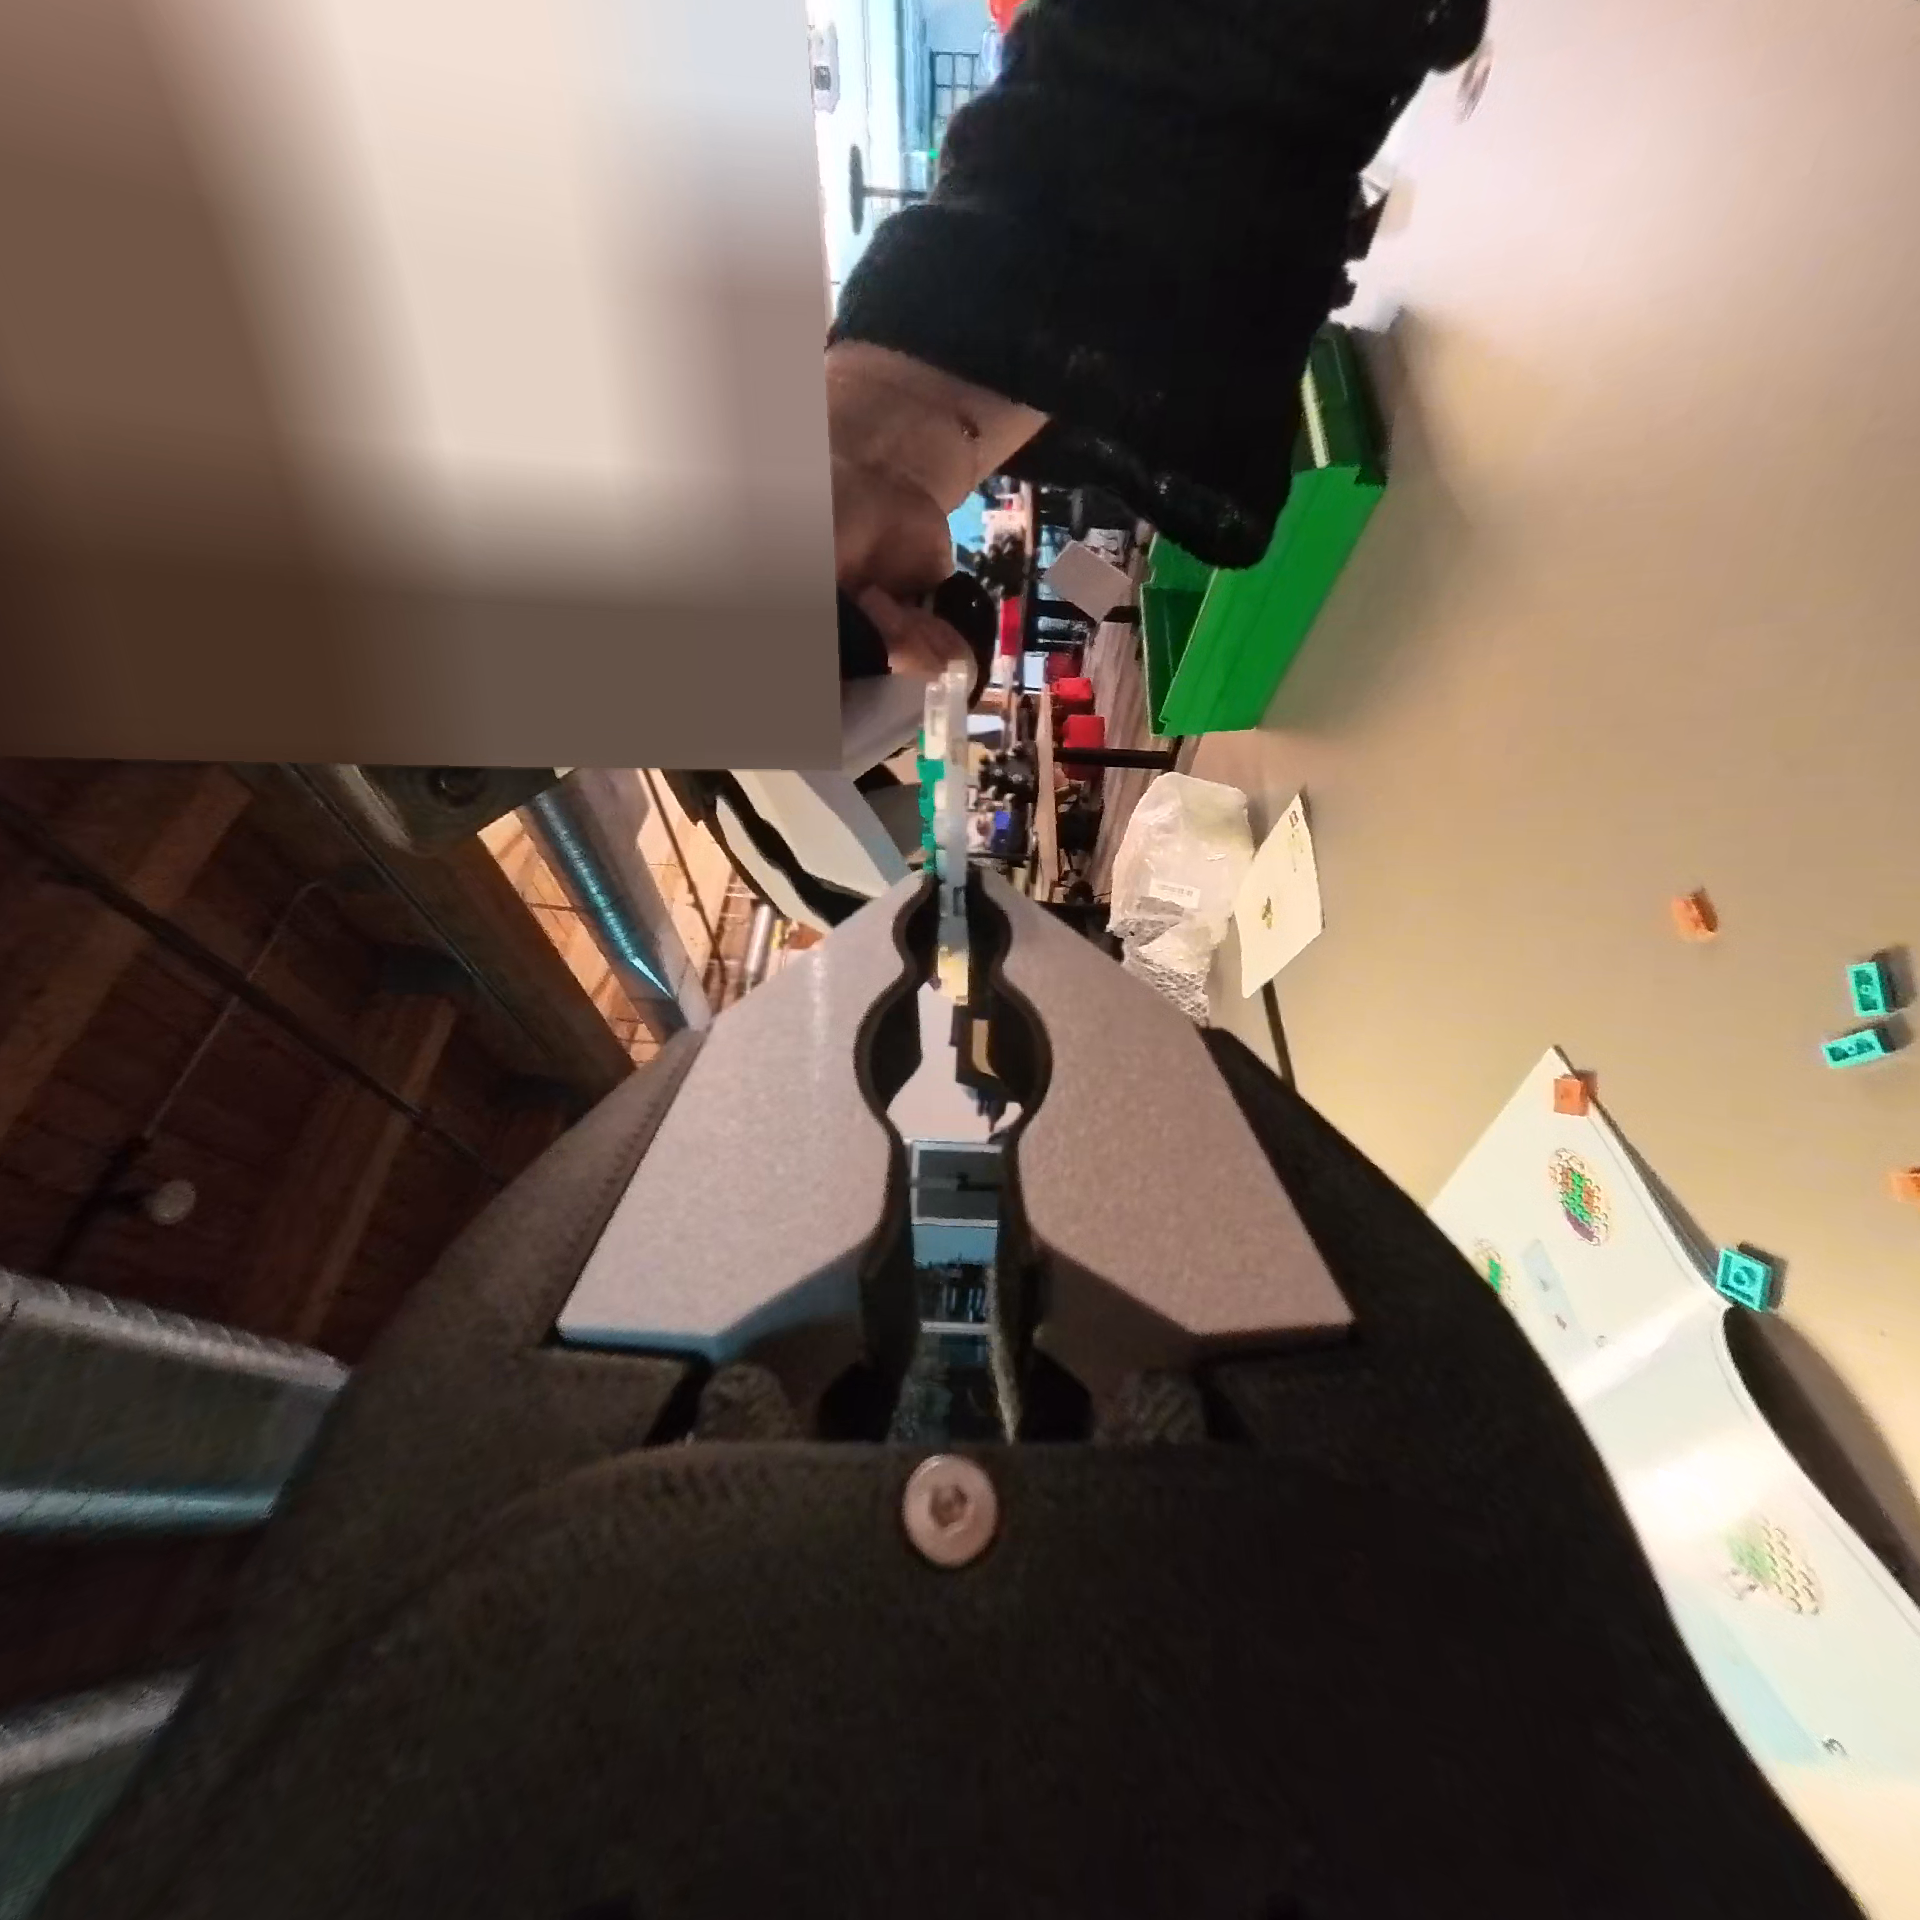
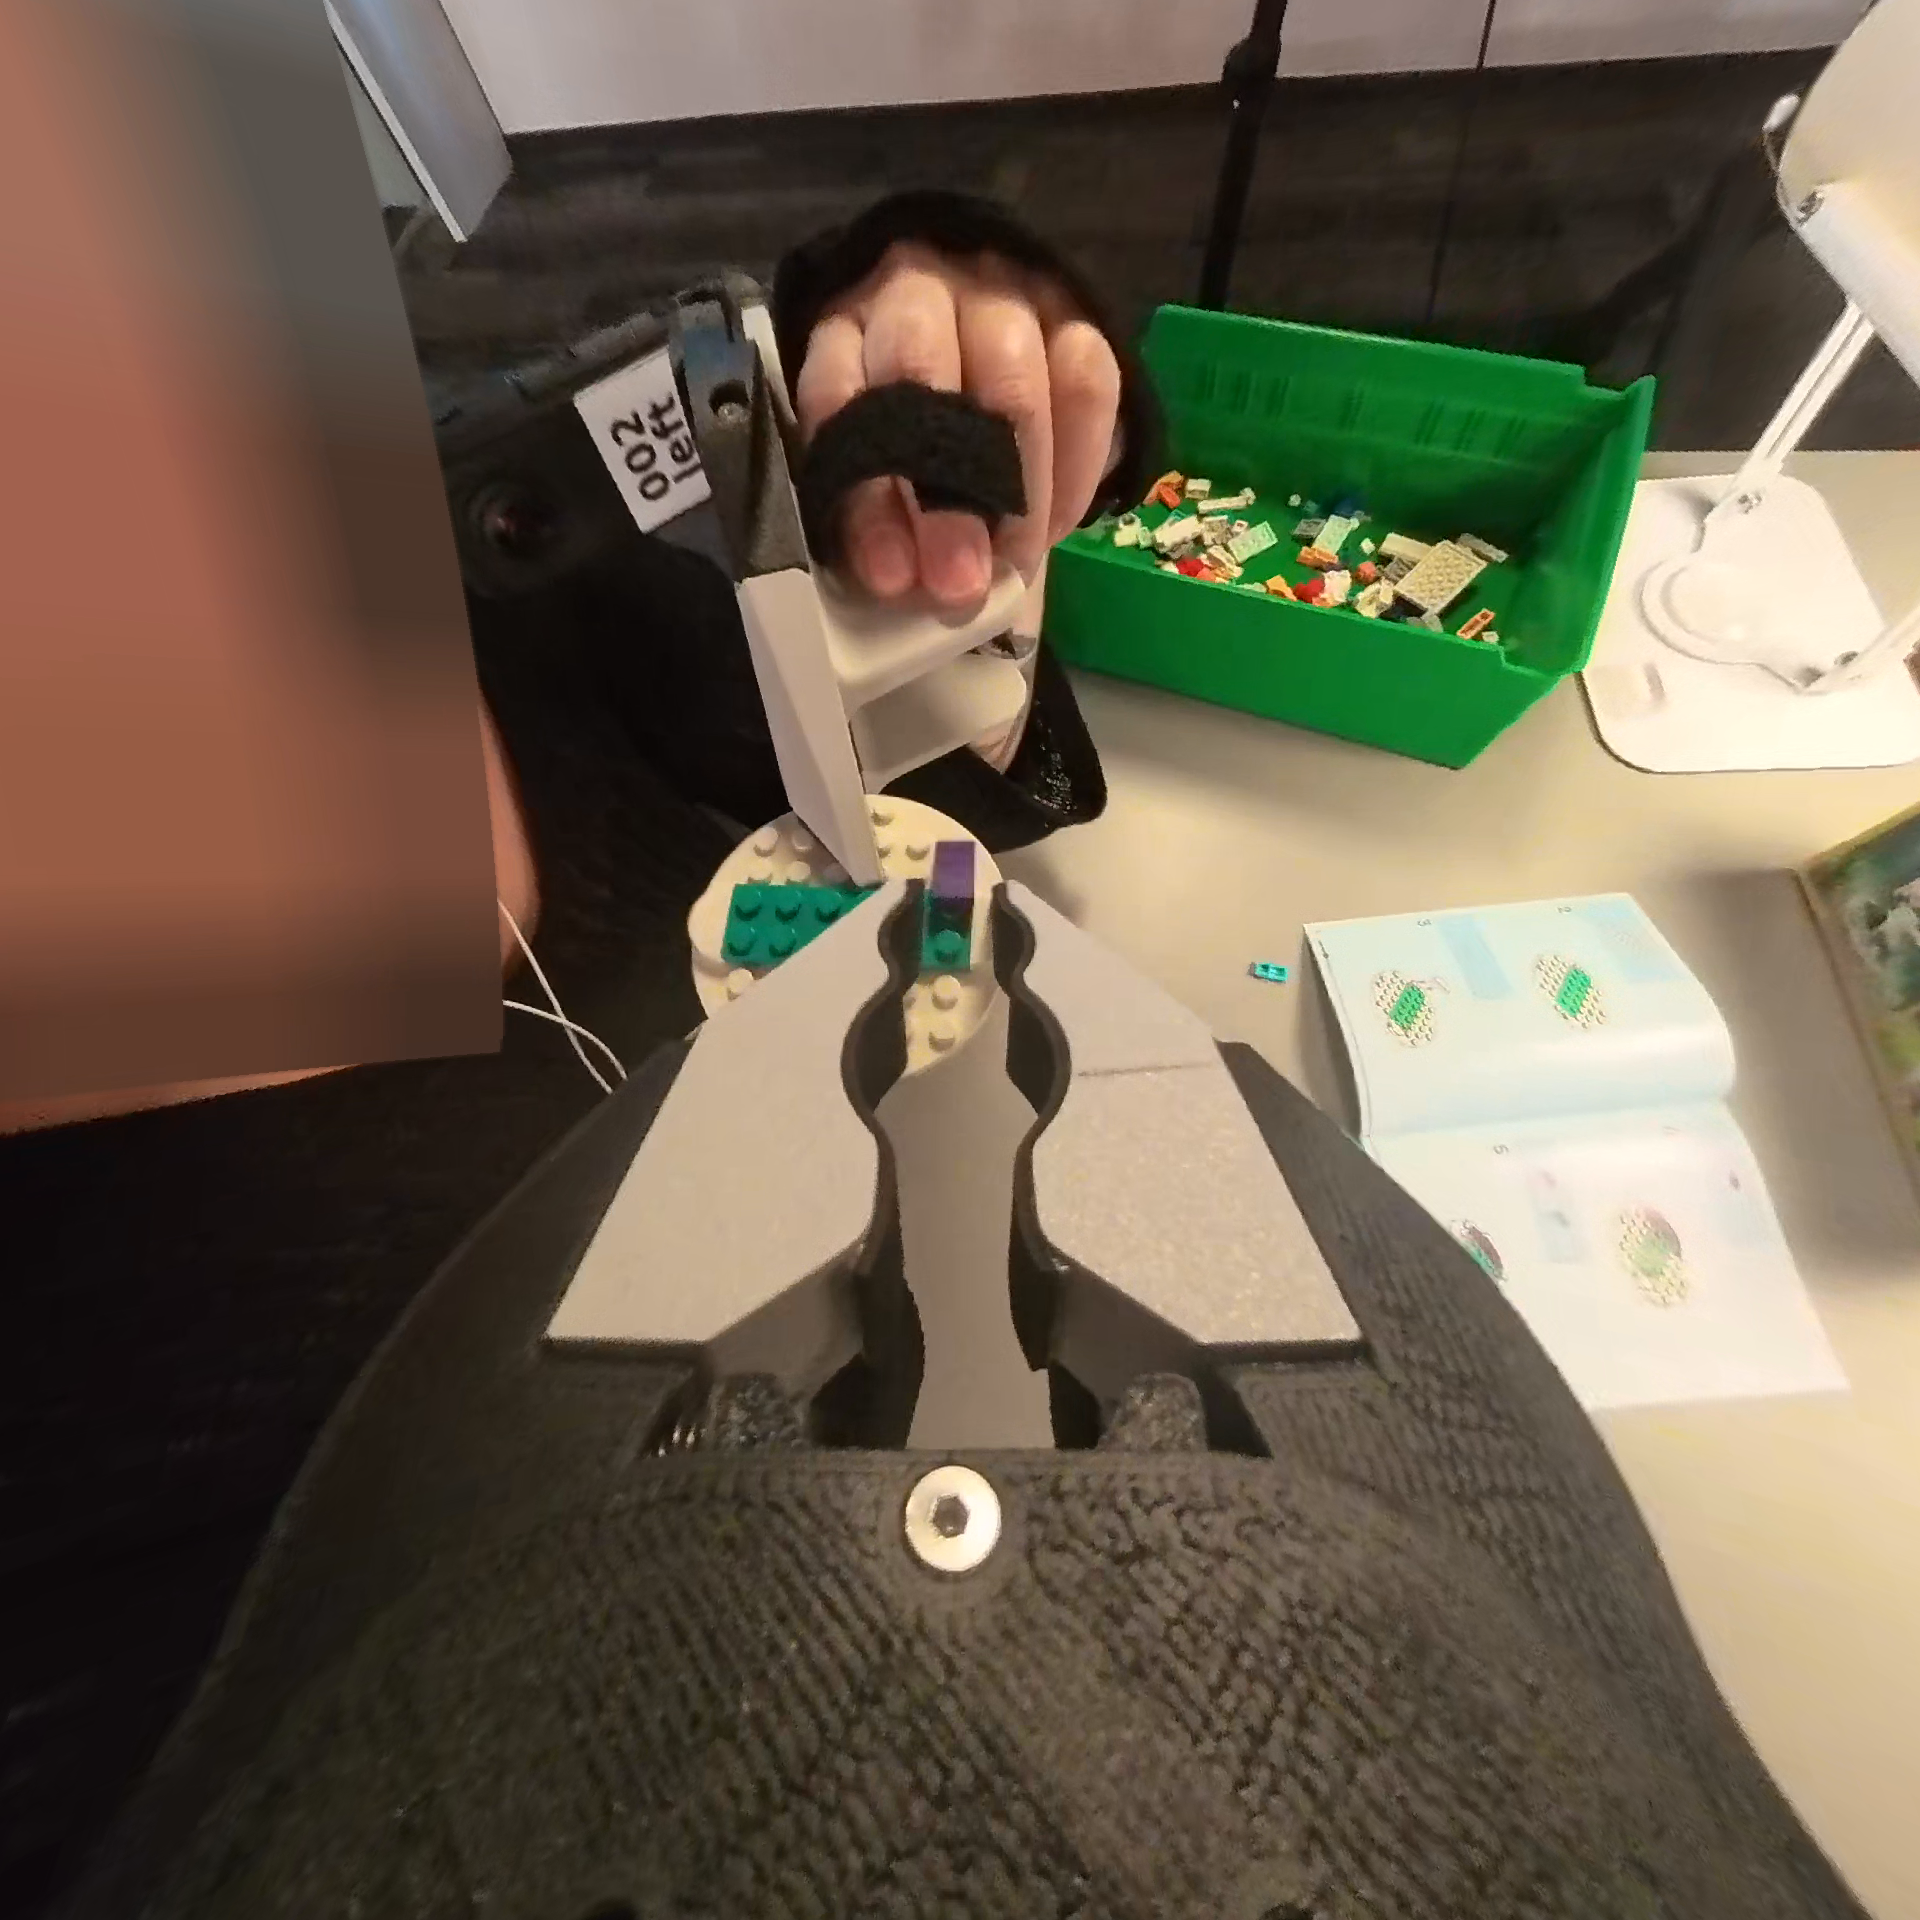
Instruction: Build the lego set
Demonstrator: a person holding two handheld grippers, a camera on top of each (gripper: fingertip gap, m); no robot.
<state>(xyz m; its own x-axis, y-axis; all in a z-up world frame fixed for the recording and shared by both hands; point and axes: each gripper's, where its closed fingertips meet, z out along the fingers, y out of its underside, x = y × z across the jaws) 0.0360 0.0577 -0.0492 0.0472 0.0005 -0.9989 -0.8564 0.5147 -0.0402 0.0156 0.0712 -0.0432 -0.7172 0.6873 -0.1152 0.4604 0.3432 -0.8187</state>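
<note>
A round cream studded plate (image 2: 748, 862) is held up off the table. It carries a teal wedge plate (image 2: 790, 920) and a green plate (image 2: 943, 951). My left gripper (image 1: 951, 891) is shut on the plate's rim; in the left wrist view the plate (image 1: 951, 748) shows edge-on. The left gripper also shows in the right wrist view (image 2: 862, 847), coming down from above. My right gripper (image 2: 954, 896) has its jaws close around a purple and black brick (image 2: 951, 878) that stands on the plate's studs.
A green bin (image 2: 1299, 665) with several loose bricks stands behind. An open instruction booklet (image 2: 1538, 1091) lies at the right, a small teal piece (image 2: 1268, 971) beside it. A white lamp base (image 2: 1745, 644) is far right. Teal bricks (image 1: 1875, 987) and orange bricks (image 1: 1694, 914) lie on the table.
</note>
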